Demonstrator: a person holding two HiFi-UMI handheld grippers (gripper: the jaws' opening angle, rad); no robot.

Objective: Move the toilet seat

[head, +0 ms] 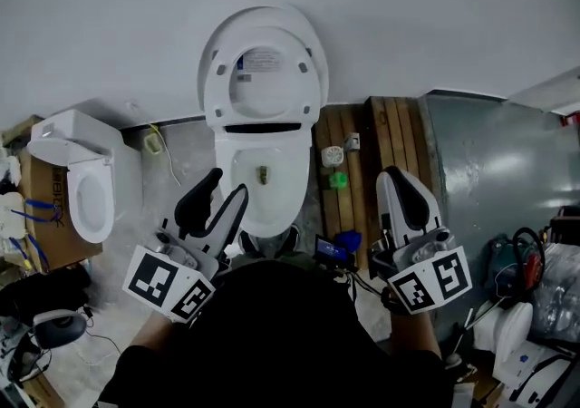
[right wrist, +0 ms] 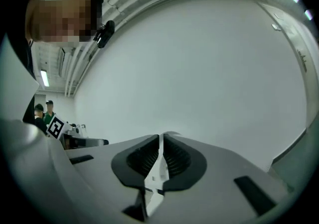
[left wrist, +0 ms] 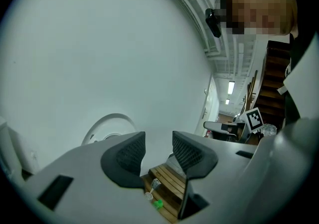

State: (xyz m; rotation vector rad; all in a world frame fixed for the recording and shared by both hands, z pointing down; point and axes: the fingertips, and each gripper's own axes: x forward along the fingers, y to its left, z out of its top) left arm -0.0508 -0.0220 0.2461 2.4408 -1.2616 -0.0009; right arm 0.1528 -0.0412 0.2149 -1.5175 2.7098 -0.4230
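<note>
The raised toilet seat looked stiff, slippery plastic; best taken at its front rim. The left gripper gaped empty; the right gripper was closed, empty.

white wall, wooden pallet (slatted), grey floor

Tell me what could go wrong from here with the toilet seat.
1. The toilet seat stands raised over the bowl; a careless nudge may let it drop and slam.
2. The right gripper is shut with nothing in it, so it could only push the seat, not grasp it.
3. The left gripper is open but clear of the seat; a grip on the thin rim may slip.
</note>
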